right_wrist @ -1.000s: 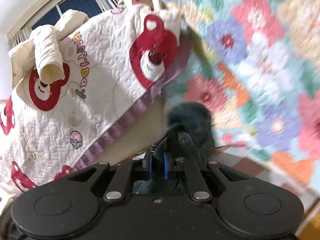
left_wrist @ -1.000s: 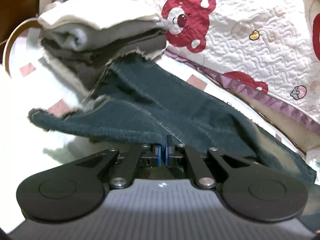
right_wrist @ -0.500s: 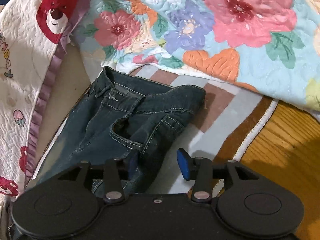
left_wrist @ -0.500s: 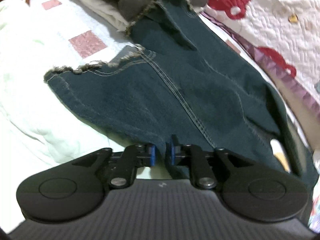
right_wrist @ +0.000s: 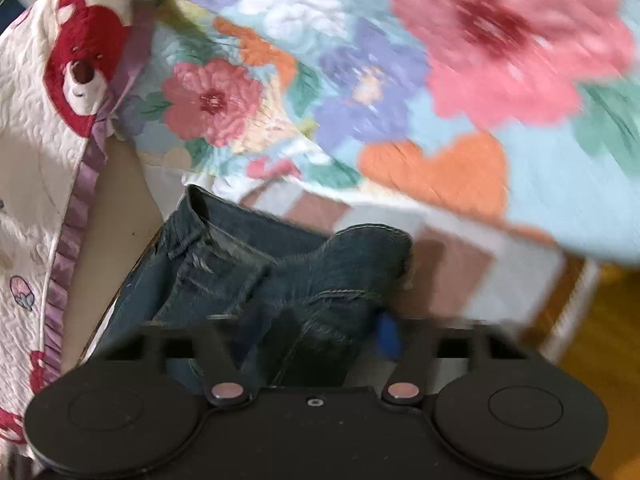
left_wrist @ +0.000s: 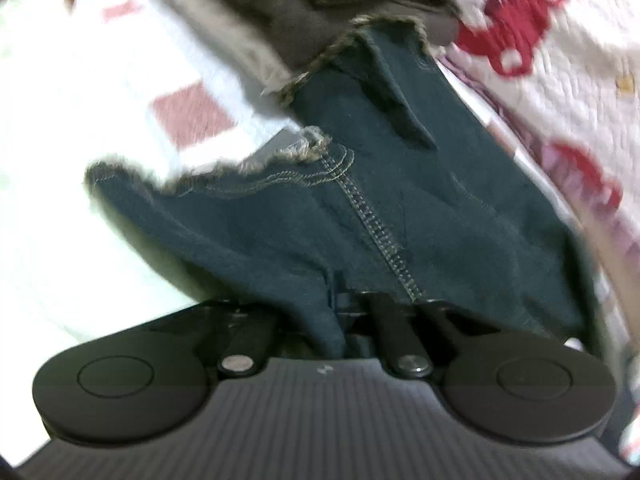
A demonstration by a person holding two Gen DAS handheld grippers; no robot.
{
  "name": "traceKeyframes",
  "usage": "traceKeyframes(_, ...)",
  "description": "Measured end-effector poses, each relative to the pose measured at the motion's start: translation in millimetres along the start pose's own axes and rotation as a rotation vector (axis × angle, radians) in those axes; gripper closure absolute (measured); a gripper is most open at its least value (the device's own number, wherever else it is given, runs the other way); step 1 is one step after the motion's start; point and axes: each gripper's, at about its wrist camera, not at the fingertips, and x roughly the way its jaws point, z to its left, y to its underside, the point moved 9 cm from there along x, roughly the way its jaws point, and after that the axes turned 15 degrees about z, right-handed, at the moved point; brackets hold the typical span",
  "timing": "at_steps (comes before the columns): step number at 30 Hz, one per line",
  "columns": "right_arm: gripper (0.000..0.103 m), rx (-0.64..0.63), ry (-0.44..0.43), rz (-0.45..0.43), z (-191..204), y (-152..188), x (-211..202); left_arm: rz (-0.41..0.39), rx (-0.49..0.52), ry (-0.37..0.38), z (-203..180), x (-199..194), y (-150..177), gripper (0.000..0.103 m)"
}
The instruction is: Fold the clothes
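Note:
Dark blue jeans lie on the bed. In the left wrist view the frayed leg ends (left_wrist: pixel 320 200) stretch away from me, and my left gripper (left_wrist: pixel 334 284) is shut on a fold of the jeans leg. In the right wrist view the waistband and pocket end (right_wrist: pixel 280 264) lies bunched in front of me. My right gripper (right_wrist: pixel 316 332) is open wide, with the denim between its blue pads (right_wrist: pixel 388 336).
A stack of folded grey and white clothes (left_wrist: pixel 312 4) sits beyond the leg ends. A white quilt with red bears (left_wrist: pixel 560 60) lies to the right. A floral quilt (right_wrist: pixel 420 80) is beyond the waistband; the bed edge and wooden floor (right_wrist: pixel 600 360) lie right.
My left gripper opened half a second ago and has shut again on a fold of the jeans leg. My right gripper let go of the jeans and has opened wider over the waistband.

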Motion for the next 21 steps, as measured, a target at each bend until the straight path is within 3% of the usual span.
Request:
traceKeyframes(4, 0.092, -0.251, 0.015, -0.203, 64, -24, -64, -0.087, 0.04, 0.055, -16, -60, 2, 0.1)
traceKeyframes(6, 0.093, -0.296, 0.004, -0.284, 81, -27, -100, -0.144, 0.103, 0.004, -23, -92, 13, 0.1)
traceKeyframes(8, 0.093, -0.306, 0.078, -0.339, 69, -25, -115, -0.125, 0.134, -0.045, -19, -96, 24, 0.1)
traceKeyframes(9, 0.092, -0.27, 0.127, -0.324, 49, -23, -109, -0.098, 0.131, -0.056, -14, -92, 30, 0.1)
traceKeyframes(12, 0.092, -0.131, 0.25, -0.151, -19, -3, -65, -0.009, 0.061, -0.041, 10, -59, 45, 0.1)
traceKeyframes(14, 0.091, -0.128, 0.286, -0.087, -36, 12, -51, -0.001, 0.075, -0.075, 13, -51, 50, 0.1)
traceKeyframes(16, 0.089, -0.126, 0.301, -0.052, -46, 20, -46, -0.052, 0.109, -0.039, 0, -69, 40, 0.1)
traceKeyframes(21, 0.089, -0.183, 0.282, -0.079, -30, 8, -56, -0.18, 0.194, 0.053, -34, -115, 15, 0.1)
